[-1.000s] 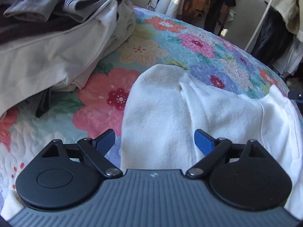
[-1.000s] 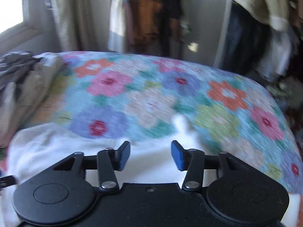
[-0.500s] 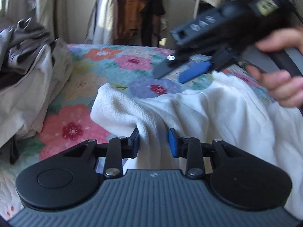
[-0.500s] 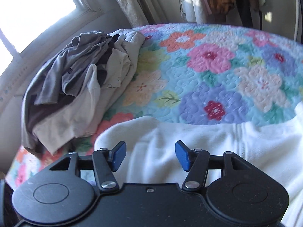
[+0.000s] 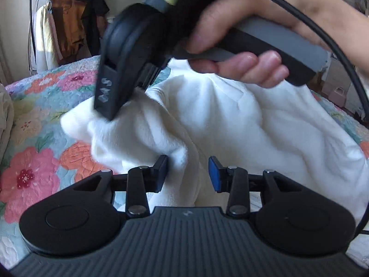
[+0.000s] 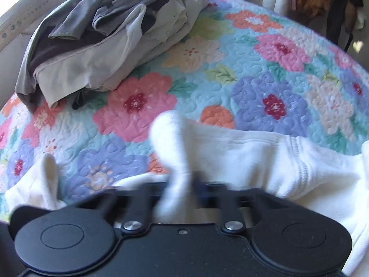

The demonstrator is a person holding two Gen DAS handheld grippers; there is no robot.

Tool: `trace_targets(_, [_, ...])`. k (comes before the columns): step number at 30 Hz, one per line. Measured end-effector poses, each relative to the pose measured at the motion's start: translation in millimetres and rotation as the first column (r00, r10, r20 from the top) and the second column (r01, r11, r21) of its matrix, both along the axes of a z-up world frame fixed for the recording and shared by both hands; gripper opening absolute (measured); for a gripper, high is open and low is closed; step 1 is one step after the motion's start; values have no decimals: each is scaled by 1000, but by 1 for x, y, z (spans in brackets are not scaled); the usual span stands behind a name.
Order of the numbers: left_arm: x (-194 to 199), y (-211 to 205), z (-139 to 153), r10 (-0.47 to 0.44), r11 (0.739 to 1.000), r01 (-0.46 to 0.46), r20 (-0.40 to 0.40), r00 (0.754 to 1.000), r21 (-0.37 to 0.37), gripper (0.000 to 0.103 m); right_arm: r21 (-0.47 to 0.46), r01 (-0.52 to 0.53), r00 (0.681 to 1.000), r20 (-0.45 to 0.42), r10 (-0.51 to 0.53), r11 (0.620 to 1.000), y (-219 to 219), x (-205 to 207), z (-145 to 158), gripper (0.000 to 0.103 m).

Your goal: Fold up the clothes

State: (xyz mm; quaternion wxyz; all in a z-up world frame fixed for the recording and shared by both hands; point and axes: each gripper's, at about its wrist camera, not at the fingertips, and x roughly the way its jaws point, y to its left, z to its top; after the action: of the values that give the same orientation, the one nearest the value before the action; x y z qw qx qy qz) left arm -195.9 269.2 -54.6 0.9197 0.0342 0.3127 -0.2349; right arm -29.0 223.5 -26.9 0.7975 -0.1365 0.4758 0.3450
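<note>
We have a white fleece garment (image 5: 230,124) lying on the bed, spread over the floral quilt (image 6: 253,53) near the bed's near edge.

Our left tool (image 5: 188,175) has its blue-padded fingers (image 5: 213,175) parted a moderate way, with a ridge of the white fleece rising between them. The left pad touches the cloth; the right pad stands clear of it, so the fabric is not clamped.

Our right tool (image 6: 182,184) is blurred in its own camera, but its fingers sit close together on a raised fold of the fleece, which stands up in a peak just beyond the tips. From the left wrist camera we see the same tool from the side, held in the right hand (image 5: 242,53) above the garment, its tip pressed into the cloth at the garment's far left corner.

A heap of grey and beige clothes (image 6: 103,37) sits at the bed's far left corner, well apart from the fleece. Hanging garments (image 5: 66,23) show beyond the bed.
</note>
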Motion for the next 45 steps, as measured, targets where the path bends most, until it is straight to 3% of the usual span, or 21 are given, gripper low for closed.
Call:
trace_targets(3, [0, 10, 8, 67, 998, -66, 35, 997, -15, 42, 138, 78, 989, 115, -94, 987, -27, -1, 29, 9])
trace_targets(5, [-3, 20, 17, 137, 990, -133, 91, 986, -49, 44, 283, 100, 967, 199, -160, 954, -47, -6, 56, 9])
trace_targets(8, [-11, 41, 35, 218, 966, -192, 147, 965, -174, 57, 532, 29, 912, 332, -241, 846, -80, -36, 89, 9])
trace_targets(9, [-14, 48, 39, 231, 956, -195, 152, 961, -221, 68, 601, -4, 890, 367, -271, 800, -90, -48, 94, 9])
trace_targets(10, [-15, 54, 42, 245, 944, -199, 154, 957, -263, 74, 636, -10, 880, 372, -295, 772, -96, -54, 91, 9])
trace_targets(12, [-13, 61, 40, 254, 934, -209, 131, 958, -289, 81, 649, 41, 892, 319, -321, 760, -97, -50, 73, 9])
trace_targets(13, [-8, 61, 38, 264, 933, -226, 105, 959, -281, 87, 640, 77, 901, 283, -328, 764, -96, -46, 63, 9])
trace_targets(15, [10, 62, 24, 317, 922, -307, 5, 948, -238, 88, 515, 181, 930, 187, -316, 838, -83, -25, 36, 17])
trace_targets(16, [18, 65, 14, 341, 910, -344, -56, 938, -230, 88, 457, 214, 937, 154, -313, 863, -78, -16, 24, 17])
trace_targets(18, [34, 78, -11, 360, 870, -409, -213, 909, -274, 88, 421, 234, 942, 125, -312, 876, -80, -10, 11, 22])
trace_targets(20, [45, 92, -35, 360, 806, -486, -372, 856, -337, 88, 448, 279, 932, 86, -351, 850, -96, -5, 10, 37])
trace_targets(21, [46, 99, -41, 352, 773, -509, -412, 841, -378, 88, 468, 308, 921, 72, -383, 828, -107, -3, 12, 46])
trace_targets(24, [43, 117, -50, 339, 680, -553, -461, 820, -482, 88, 486, 403, 872, 53, -486, 776, -141, 2, 14, 53])
trace_targets(25, [41, 121, -47, 344, 671, -548, -445, 827, -500, 88, 460, 434, 856, 56, -513, 775, -150, 8, 13, 54])
trace_targets(30, [41, 118, -31, 388, 726, -505, -327, 861, -467, 86, 295, 541, 794, 129, -594, 787, -188, 35, 3, 55])
trace_targets(33, [61, 117, -26, 322, 727, -454, -330, 888, -515, 82, 242, 569, 788, 113, -605, 786, -212, 50, -10, 55])
trace_targets(38, [76, 115, -23, 375, 714, -530, -390, 841, -456, 82, 240, 588, 794, 14, -608, 773, -240, 75, -25, 60])
trace_targets(41, [93, 133, -29, 361, 681, -545, -424, 831, -489, 89, 256, 591, 802, -82, -592, 765, -249, 94, -38, 66])
trace_targets(43, [117, 144, -39, 316, 660, -579, -523, 792, -479, 90, 234, 581, 814, -145, -562, 780, -244, 109, -50, 67])
trace_targets(45, [136, 143, -48, 279, 656, -610, -608, 744, -445, 90, 206, 586, 810, -149, -567, 783, -239, 115, -59, 67])
